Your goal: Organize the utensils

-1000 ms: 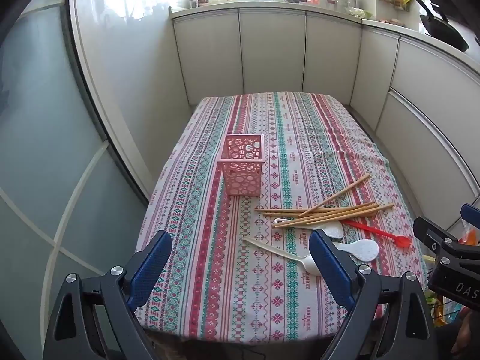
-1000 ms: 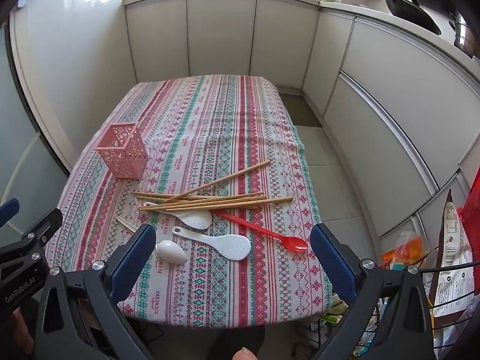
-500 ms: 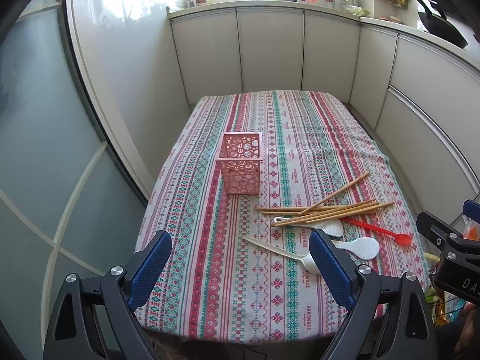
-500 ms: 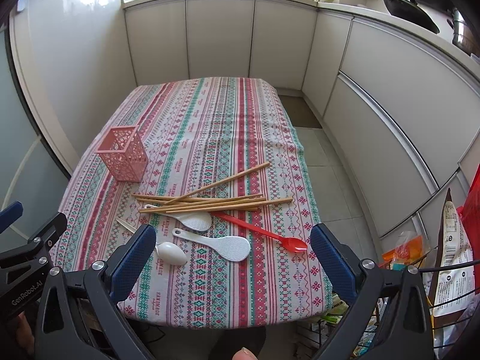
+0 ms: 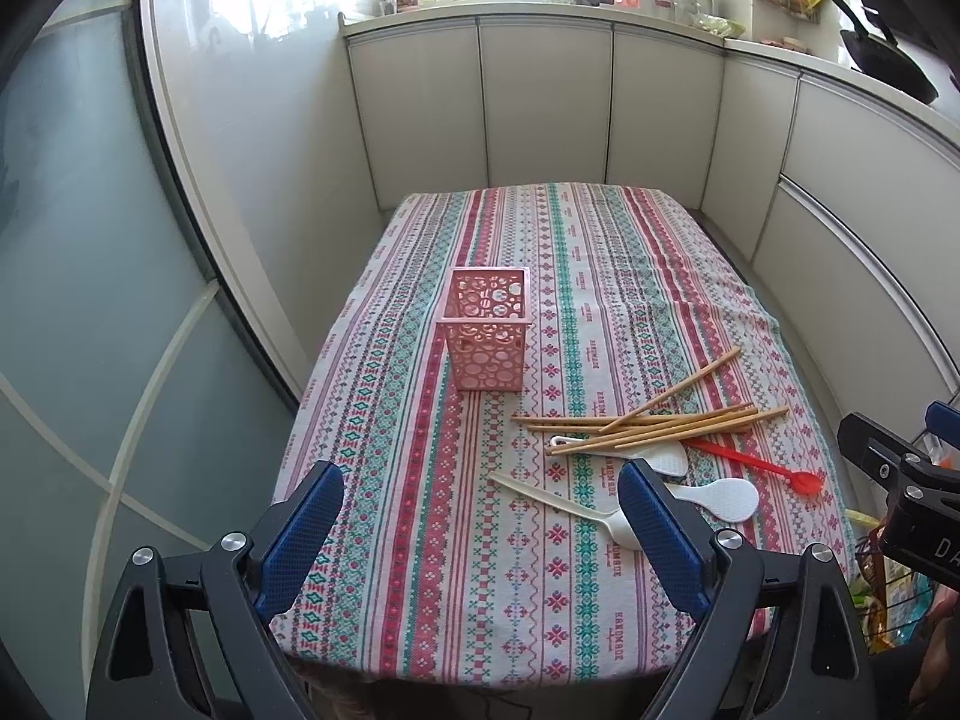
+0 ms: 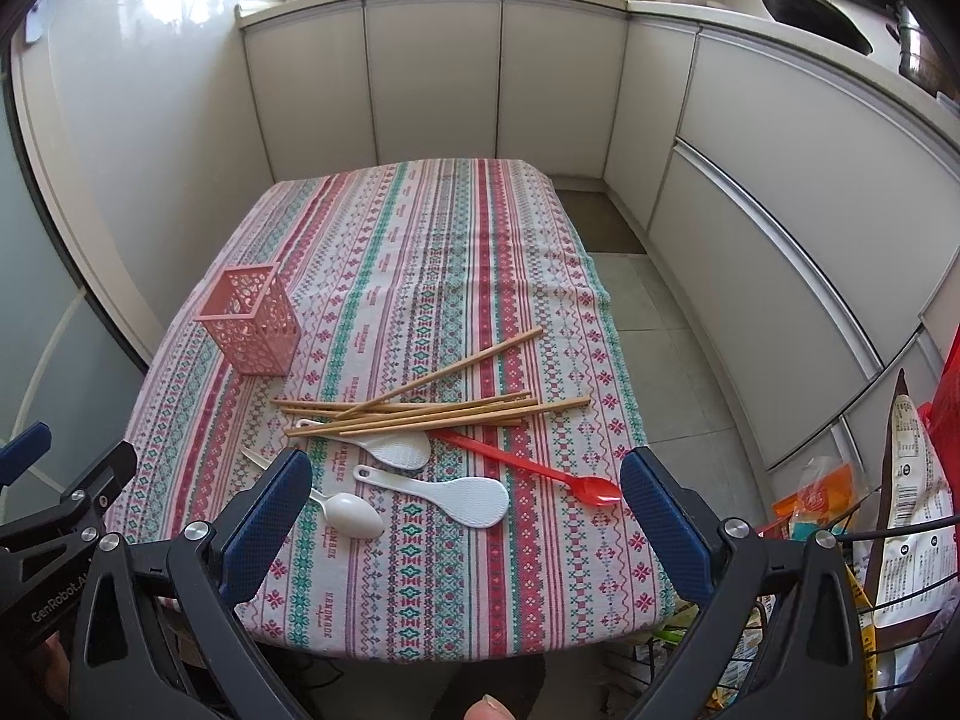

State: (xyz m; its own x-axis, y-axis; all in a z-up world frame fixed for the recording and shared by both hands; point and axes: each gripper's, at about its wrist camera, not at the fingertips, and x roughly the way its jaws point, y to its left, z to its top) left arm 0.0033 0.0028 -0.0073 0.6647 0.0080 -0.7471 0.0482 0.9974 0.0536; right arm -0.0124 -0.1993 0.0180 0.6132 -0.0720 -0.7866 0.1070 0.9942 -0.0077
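A pink perforated holder [image 5: 487, 330] [image 6: 249, 319] stands upright and empty on the striped tablecloth [image 5: 420, 480]. Right of it lie several wooden chopsticks [image 5: 648, 420] [image 6: 432, 411], two white rice paddles [image 6: 468, 498] [image 6: 396, 450], a white spoon [image 5: 564, 504] [image 6: 351, 513] and a red spoon [image 5: 756, 465] [image 6: 540, 471]. My left gripper [image 5: 480, 522] is open and empty above the near table edge. My right gripper [image 6: 465, 510] is open and empty, near the paddles and spoons.
White cabinets [image 5: 540, 108] wrap the far and right sides. A glass panel [image 5: 90, 300] stands at the left. Bags and a wire basket [image 6: 888, 516] sit on the floor at the right. The table's near edge [image 6: 450, 654] is just below the grippers.
Both grippers have moved slightly forward and tilted, so the table sits a little lower in view. Nothing on the table has moved.
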